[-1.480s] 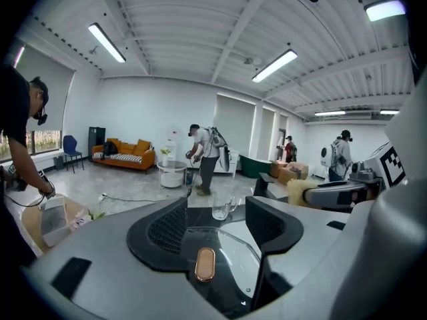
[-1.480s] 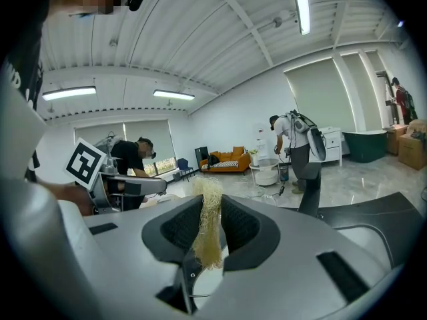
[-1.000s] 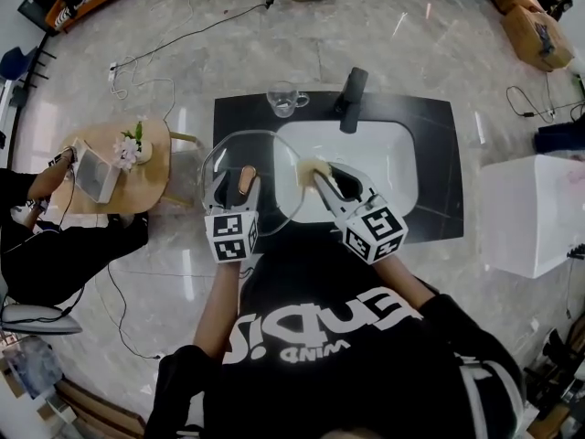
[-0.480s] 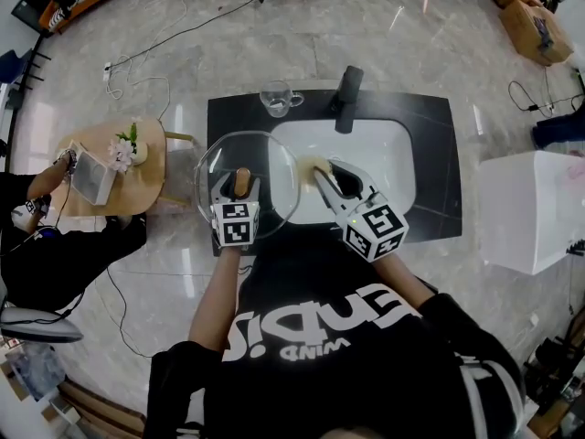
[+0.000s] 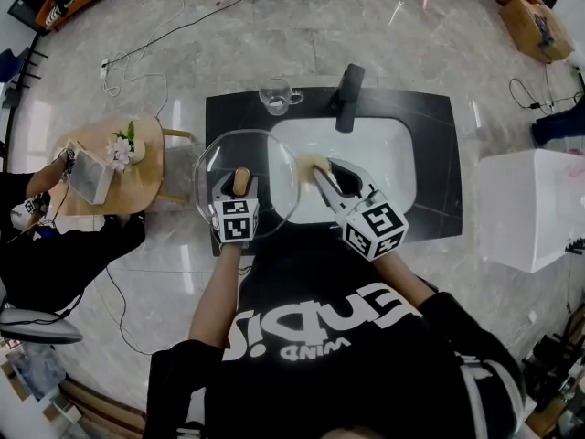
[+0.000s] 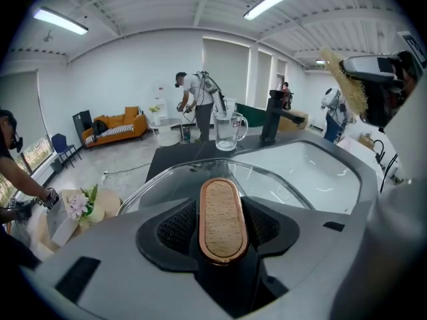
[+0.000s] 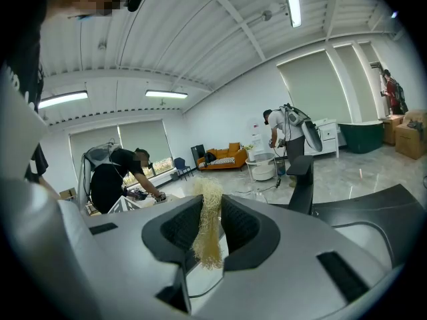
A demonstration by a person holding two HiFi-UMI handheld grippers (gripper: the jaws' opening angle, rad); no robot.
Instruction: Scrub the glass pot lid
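The glass pot lid [image 5: 274, 190] lies on the black counter's left part, its rim reaching over the sink. Its wooden, copper-rimmed handle [image 5: 241, 180] stands between the jaws of my left gripper [image 5: 241, 187]. In the left gripper view the handle [image 6: 223, 219] fills most of the gap of the left gripper [image 6: 223, 242]. The jaws have just been closing, and a thin dark slit still shows at the left pad. My right gripper [image 5: 322, 174] is shut on a straw-coloured fibre scrubber [image 5: 315, 165] at the lid's right rim. The scrubber [image 7: 208, 225] hangs between the pads.
A white sink basin [image 5: 388, 154] is set in the black counter [image 5: 430, 122], with a black faucet [image 5: 347, 85] behind it. A glass mug [image 5: 277, 95] stands at the back left. A round wooden side table [image 5: 146, 176] and a seated person are at the left. A white box [image 5: 535, 213] is at the right.
My left gripper has come down over the lid's handle, and its jaws have narrowed around it. The right gripper and the scrubber have stayed in place.
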